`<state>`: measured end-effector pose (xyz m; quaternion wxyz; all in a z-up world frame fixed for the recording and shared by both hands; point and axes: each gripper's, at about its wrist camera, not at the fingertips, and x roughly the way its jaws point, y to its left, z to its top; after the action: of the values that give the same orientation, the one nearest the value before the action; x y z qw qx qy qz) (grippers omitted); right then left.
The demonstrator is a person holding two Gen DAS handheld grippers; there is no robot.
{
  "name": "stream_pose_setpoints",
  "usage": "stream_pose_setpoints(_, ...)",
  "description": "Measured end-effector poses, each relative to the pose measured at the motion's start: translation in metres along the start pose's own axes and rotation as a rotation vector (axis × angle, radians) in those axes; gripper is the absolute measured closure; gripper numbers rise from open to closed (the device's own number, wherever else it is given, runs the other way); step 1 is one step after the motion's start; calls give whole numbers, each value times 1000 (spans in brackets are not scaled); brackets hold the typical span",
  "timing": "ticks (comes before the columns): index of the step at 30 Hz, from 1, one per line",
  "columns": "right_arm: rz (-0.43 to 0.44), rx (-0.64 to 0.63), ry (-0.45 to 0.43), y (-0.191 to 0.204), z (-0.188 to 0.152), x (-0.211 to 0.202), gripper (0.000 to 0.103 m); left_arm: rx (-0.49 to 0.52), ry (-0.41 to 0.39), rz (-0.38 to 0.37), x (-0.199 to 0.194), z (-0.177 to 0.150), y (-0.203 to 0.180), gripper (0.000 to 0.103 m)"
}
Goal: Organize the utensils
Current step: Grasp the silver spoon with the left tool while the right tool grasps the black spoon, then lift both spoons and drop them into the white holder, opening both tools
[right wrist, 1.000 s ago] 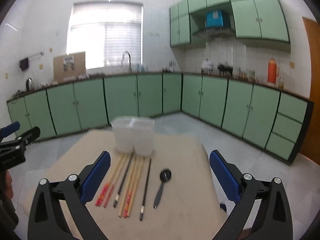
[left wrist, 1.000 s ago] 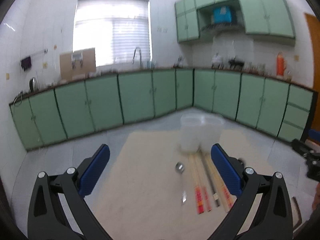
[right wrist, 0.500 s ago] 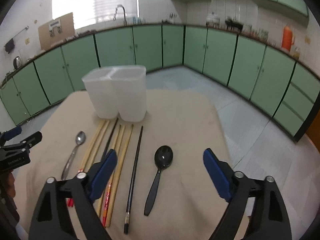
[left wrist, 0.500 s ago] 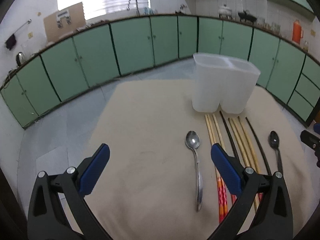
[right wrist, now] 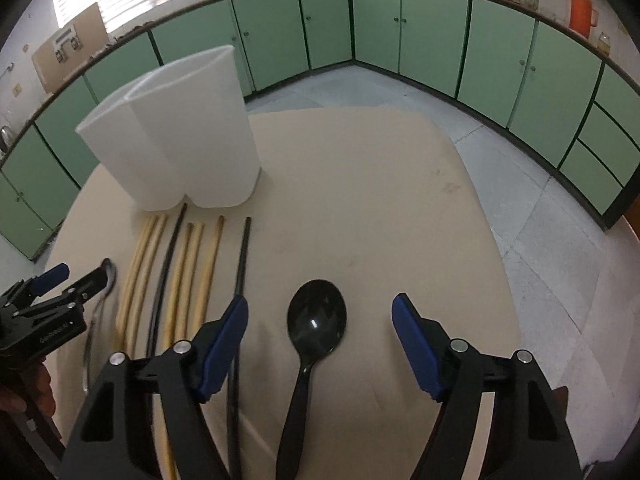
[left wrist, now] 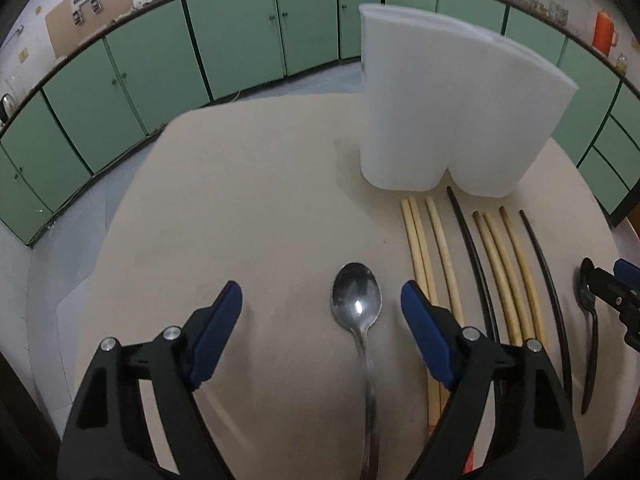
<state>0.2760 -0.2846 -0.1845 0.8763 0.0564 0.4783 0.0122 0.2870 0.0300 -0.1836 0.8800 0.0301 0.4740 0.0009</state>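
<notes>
A white two-compartment holder [left wrist: 452, 120] [right wrist: 176, 136] stands at the far side of the beige table. In front of it lie several wooden chopsticks [left wrist: 436, 240] [right wrist: 188, 264] and black chopsticks [left wrist: 472, 240] [right wrist: 242, 256]. A metal spoon [left wrist: 358, 312] [right wrist: 96, 320] lies at their left, a black spoon [right wrist: 314, 332] [left wrist: 588, 320] at their right. My left gripper [left wrist: 322, 304] is open, low over the metal spoon, its fingers either side of the bowl. My right gripper [right wrist: 320, 316] is open, straddling the black spoon's bowl.
The beige table [left wrist: 240, 208] [right wrist: 380, 184] has rounded edges, with grey tiled floor [right wrist: 540, 200] beyond. Green cabinets [left wrist: 160, 64] line the walls. An orange flask [right wrist: 580, 12] stands on the far counter.
Both grippers have dropped toward the table and moved forward. The left one now straddles the metal spoon, the right one the black spoon. Both stay open.
</notes>
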Motion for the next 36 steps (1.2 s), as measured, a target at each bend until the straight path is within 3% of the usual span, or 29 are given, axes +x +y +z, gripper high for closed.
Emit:
stream_pose_setpoints(5, 4, 19, 44, -1, 0, 14, 40, -21, 37, -24, 12, 2, 1, 32)
stream_pose_setpoints(10, 2, 37, 61, -3, 0, 19, 40, -39, 35, -49, 8, 4, 3, 39)
stream_pose_setpoints(13, -7, 34, 66, 0, 2, 20, 40, -35, 27, -60, 2, 2, 0, 59)
stream_pose_setpoints(15, -21, 27, 64, 0, 3, 21, 46, -38, 21, -71, 3, -3, -4, 76)
stream_pose_setpoints(19, -35, 8, 45, -2, 3, 22, 66, -54, 6, -114, -4, -10, -3, 76)
stream_pose_setpoints(23, 5, 8, 23, -8, 0, 17, 68, -69, -34, -139, -13, -23, 0, 76)
stream_pose_setpoints(28, 69, -7, -90, -6, -7, -4, 69, -62, -171, -179, -42, -36, 3, 76)
stream_pose_setpoints(36, 110, -105, -378, 14, 1, -51, 69, -72, -408, -194, -89, -42, 2, 76)
